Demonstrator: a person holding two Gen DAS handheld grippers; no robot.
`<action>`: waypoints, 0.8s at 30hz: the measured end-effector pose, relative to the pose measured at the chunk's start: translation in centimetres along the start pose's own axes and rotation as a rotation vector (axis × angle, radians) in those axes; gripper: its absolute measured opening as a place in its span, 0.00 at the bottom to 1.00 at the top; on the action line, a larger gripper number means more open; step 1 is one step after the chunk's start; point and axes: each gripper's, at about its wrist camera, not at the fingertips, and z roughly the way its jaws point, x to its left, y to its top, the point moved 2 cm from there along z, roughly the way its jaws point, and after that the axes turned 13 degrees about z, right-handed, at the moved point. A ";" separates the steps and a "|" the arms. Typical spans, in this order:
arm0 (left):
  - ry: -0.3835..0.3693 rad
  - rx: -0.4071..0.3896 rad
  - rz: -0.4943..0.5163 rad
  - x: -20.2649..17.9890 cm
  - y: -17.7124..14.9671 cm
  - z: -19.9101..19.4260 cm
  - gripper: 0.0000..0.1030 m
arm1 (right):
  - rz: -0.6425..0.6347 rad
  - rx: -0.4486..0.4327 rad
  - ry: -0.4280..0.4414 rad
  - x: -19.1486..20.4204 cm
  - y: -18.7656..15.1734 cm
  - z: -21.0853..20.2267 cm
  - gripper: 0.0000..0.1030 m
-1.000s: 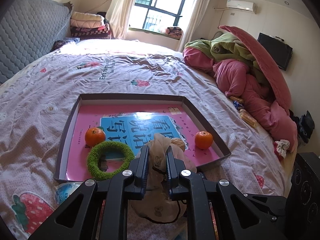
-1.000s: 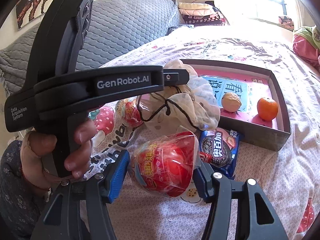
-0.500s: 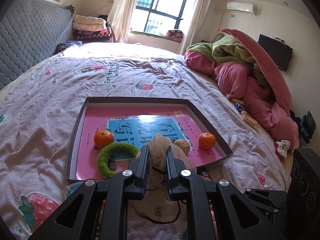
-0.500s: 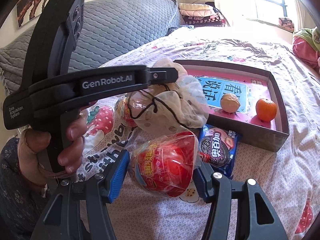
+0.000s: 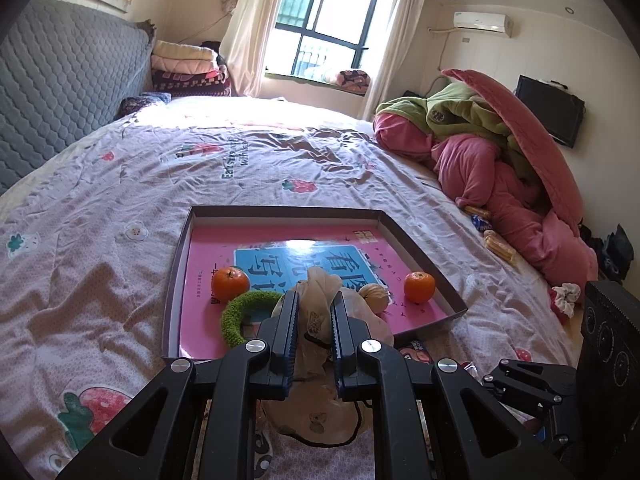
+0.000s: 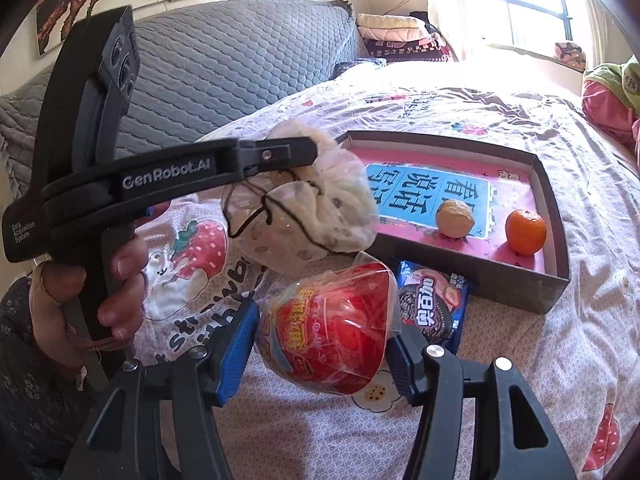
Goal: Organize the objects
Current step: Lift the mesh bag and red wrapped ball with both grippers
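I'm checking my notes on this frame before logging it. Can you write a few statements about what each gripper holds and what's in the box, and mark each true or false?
1. The left gripper is shut on the cloth pouch. True.
2. The right gripper holds an orange. False: it grips the red wrapped snack.
3. Two oranges lie in the box. True.
4. The cookie packet lies inside the box. False: it lies on the bedsheet outside the box wall.
5. The green ring is in the box. True.
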 end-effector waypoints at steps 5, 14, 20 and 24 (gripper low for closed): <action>0.011 -0.022 -0.021 0.7 0.2 -0.5 0.14 | 0.014 -0.044 -0.015 0.0 0.8 -0.3 0.58; 0.053 -0.085 -0.021 0.7 1.2 -1.5 0.14 | 0.011 -0.100 -0.029 0.1 2.4 -0.3 0.58; 0.068 -0.117 -0.035 0.7 1.6 -1.7 0.14 | 0.045 -0.136 -0.017 0.1 3.4 -0.4 0.58; 0.074 -0.126 -0.034 0.6 1.6 -1.9 0.14 | 0.041 -0.155 -0.030 0.1 3.9 -0.3 0.58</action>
